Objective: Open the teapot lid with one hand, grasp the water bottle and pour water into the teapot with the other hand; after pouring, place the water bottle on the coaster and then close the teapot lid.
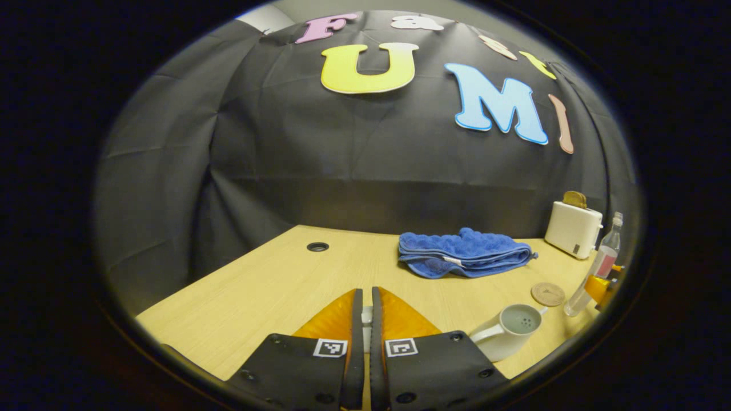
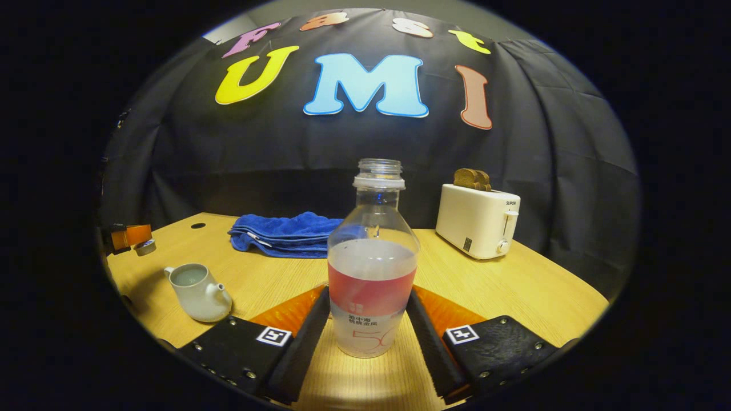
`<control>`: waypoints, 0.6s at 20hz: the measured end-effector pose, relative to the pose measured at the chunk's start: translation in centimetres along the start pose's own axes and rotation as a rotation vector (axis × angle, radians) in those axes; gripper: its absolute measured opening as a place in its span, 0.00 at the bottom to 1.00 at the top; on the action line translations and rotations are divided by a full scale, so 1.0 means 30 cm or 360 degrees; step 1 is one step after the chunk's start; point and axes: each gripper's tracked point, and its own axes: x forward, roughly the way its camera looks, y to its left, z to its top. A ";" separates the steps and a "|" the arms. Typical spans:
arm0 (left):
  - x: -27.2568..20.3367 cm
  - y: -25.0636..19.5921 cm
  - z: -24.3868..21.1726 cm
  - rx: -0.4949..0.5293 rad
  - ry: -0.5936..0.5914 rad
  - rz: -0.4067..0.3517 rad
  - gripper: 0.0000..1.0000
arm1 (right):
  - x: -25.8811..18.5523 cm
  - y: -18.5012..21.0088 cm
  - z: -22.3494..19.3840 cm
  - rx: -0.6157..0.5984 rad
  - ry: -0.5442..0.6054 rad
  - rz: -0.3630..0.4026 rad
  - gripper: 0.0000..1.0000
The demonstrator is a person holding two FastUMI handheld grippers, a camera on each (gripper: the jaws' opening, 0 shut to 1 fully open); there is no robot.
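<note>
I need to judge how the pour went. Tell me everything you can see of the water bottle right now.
The water bottle is clear plastic with a ribbed neck and a red and white label band. Its mouth is open, with no cap on. It stands upright, partly filled with liquid to about the label's top. The right hand-held gripper has a finger on each side of the labelled body, pressing it. The left gripper view shows it near the coaster, past the open teapot; whether its base rests on the table is unclear.
</note>
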 end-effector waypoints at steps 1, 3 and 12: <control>-0.002 -0.001 -0.002 -0.0004 0.0003 -0.0005 0.11 | 0.004 0.004 -0.002 0.0002 0.0008 0.0003 0.80; 0.000 -0.009 -0.011 -0.0002 0.0016 -0.0012 0.11 | 0.001 0.004 0.004 -0.0008 0.0008 0.0006 0.79; -0.008 -0.010 -0.011 0.0001 0.0030 -0.0020 0.11 | 0.018 -0.011 0.091 -0.0536 -0.0092 -0.0188 0.77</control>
